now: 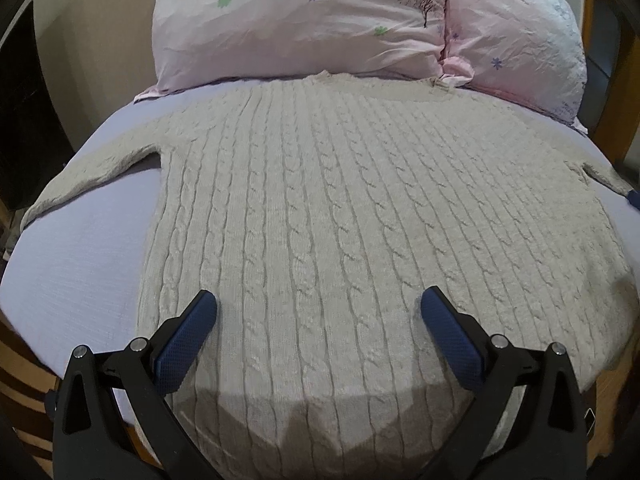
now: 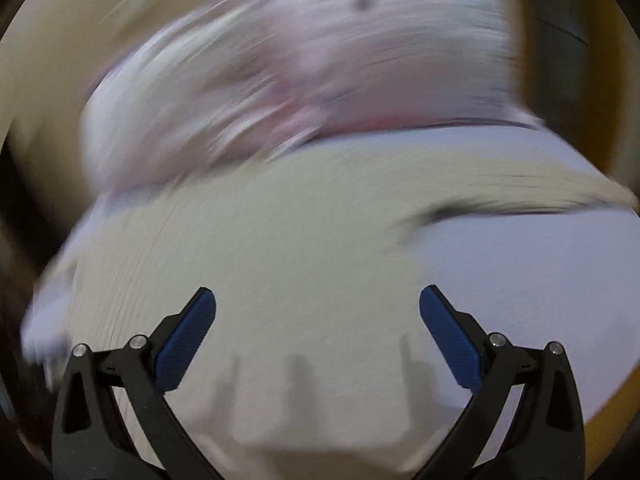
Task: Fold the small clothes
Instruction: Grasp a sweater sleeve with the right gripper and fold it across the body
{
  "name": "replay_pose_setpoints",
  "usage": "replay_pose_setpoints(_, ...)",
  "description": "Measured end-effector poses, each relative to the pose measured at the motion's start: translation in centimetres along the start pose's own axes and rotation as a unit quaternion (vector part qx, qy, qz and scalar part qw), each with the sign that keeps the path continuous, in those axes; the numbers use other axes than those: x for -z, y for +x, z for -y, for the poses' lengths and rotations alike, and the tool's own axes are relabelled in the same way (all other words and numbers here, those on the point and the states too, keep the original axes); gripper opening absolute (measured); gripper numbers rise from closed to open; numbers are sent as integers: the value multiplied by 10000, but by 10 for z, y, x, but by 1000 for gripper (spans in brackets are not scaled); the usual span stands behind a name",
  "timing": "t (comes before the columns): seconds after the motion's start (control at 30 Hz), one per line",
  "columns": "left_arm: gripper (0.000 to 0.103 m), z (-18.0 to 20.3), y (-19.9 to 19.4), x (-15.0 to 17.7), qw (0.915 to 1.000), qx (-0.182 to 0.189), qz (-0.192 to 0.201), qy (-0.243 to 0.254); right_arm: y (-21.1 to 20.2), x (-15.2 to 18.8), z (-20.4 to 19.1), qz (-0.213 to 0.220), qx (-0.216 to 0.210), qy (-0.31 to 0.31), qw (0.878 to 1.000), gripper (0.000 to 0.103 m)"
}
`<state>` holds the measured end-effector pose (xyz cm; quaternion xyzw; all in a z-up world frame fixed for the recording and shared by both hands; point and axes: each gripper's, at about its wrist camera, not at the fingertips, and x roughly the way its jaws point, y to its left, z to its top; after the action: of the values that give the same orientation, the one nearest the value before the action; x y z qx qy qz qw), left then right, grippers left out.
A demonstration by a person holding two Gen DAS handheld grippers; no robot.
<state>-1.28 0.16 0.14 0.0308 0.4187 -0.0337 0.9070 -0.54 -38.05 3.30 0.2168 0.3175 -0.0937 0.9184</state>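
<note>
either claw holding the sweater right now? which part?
Nothing held. Left claw and right claw are both open above the spread-flat sweater, with no fabric between the pads.

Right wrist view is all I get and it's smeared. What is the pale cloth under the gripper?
Observer: A beige cable-knit sweater, spread flat on the bed sheet.
Operator: Sleeves folded in yet?
Observer: No. The sleeve on the left of the picture lies stretched out to the side on the sheet.
Operator: Which end points away from us?
Observer: The collar, reaching the pink pillows.
Operator: Is the left gripper holding anything?
Observer: No. The left gripper is open over the lower part of the sweater, nothing between its fingers.
</note>
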Motion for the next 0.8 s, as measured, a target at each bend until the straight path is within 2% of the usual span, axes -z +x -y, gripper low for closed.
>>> replay_pose_setpoints(0.03, 102, -1, 0, -1, 10000, 31, 33, 2, 5, -13, 23, -16, 90, 385, 9992, 101)
replay_pose_setpoints(0.1, 102, -3, 0, -5, 9997, 190, 171, -25, 22, -38, 73, -189, 279, 1231, 9918, 94)
replay_pose_setpoints(0.17, 102, -6, -1, -10, 9987, 383, 321, -94, 46, -55, 116, -491, 280, 2002, 9781, 78)
replay_pose_setpoints(0.2, 102, -7, -3, -11, 9982, 445, 387, -128, 54, -57, 126, -612, 204, 2181, 9738, 77)
replay_pose_setpoints(0.23, 102, -8, -4, -12, 9976, 502, 452, -156, 67, -60, 134, -778, 58, 2366, 9685, 78)
replay_pose_setpoints(0.27, 102, -9, -6, -15, 9967, 585, 540, -186, 70, -65, 135, -682, -9, 2381, 9688, 78)
replay_pose_setpoints(0.33, 102, -10, -8, -21, 9946, 756, 671, -243, 82, -69, 127, -834, -281, 2382, 9672, 78)
replay_pose_setpoints(0.37, 102, -11, -9, -23, 9938, 813, 706, -270, 92, -70, 124, -905, -594, 2430, 9640, 78)
replay_pose_setpoints(0.47, 102, -15, -8, -30, 9909, 1009, 793, -393, 106, -74, 125, -813, -963, 2580, 9579, 78)
replay_pose_setpoints(0.5, 102, -18, -7, -32, 9903, 1051, 799, -427, 109, -76, 130, -773, -1017, 2724, 9537, 75)
replay_pose_setpoints(0.53, 102, -20, -6, -33, 9901, 1065, 797, -458, 108, -76, 145, -703, -1054, 3008, 9452, 65)
replay_pose_setpoints(0.57, 102, -25, -5, -35, 9902, 1034, 800, -498, 106, -76, 160, -621, -995, 3246, 9385, 55)
replay_pose_setpoints(0.6, 102, -28, -5, -35, 9904, 998, 801, -524, 105, -79, 177, -454, -872, 3524, 9307, 52)
replay_pose_setpoints(0.63, 102, -33, -5, -36, 9904, 970, 815, -558, 100, -80, 188, -292, -693, 3647, 9281, 48)
replay_pose_setpoints(0.73, 102, -52, -9, -37, 9897, 869, 910, -689, 87, -88, 223, 235, -205, 4017, 9153, 48)
replay_pose_setpoints(0.8, 102, -67, -12, -37, 9889, 758, 997, -800, 83, -91, 238, 407, 74, 4144, 9091, 44)
